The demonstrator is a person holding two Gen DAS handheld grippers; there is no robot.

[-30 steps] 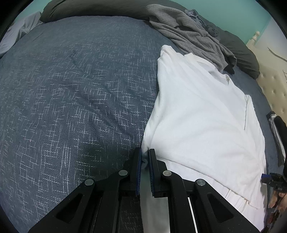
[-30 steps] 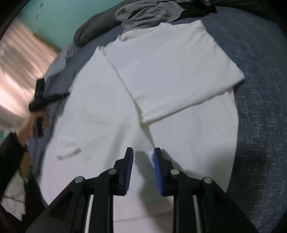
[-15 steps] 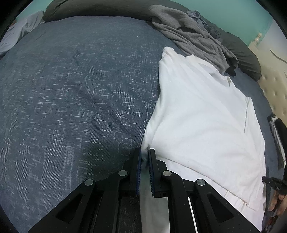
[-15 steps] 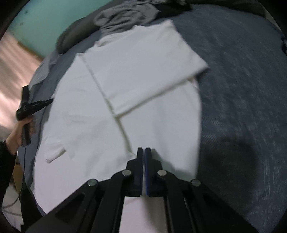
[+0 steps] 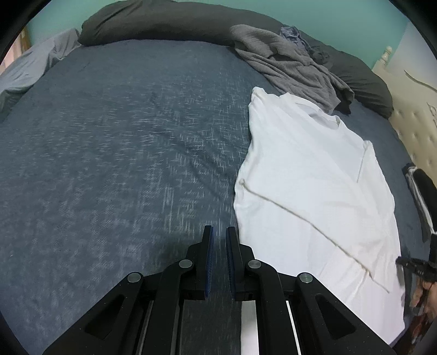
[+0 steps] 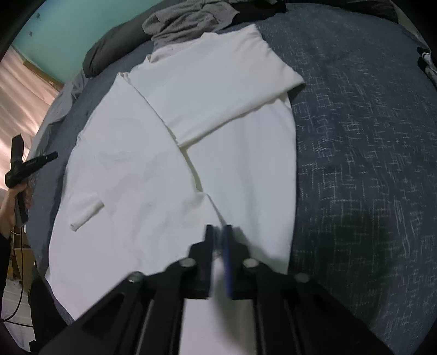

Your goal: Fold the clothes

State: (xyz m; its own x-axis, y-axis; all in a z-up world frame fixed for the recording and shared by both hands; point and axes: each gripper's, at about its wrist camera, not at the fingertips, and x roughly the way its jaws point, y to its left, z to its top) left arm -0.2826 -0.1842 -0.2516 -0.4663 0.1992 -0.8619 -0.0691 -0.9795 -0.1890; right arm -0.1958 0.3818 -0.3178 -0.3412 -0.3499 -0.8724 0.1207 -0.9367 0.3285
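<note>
A white T-shirt (image 5: 308, 174) lies flat on the dark blue bedspread (image 5: 114, 142), with one side folded over onto its middle (image 6: 215, 82). My left gripper (image 5: 219, 232) is slightly open and empty, over the bedspread just left of the shirt's edge. My right gripper (image 6: 218, 230) hovers over the shirt's lower part, its jaws a narrow gap apart with white cloth showing between them; motion blur hides whether it grips the cloth.
A crumpled grey garment (image 5: 289, 62) lies beyond the shirt's collar, with dark pillows (image 5: 169, 21) along the headboard. A hand holding a black tool (image 6: 19, 169) is at the bed's far side. A cream tufted panel (image 5: 415, 120) stands to the right.
My left gripper let go of the shirt's edge, opened a little and moved left off the cloth. My right gripper shut, then parted slightly over the lower shirt.
</note>
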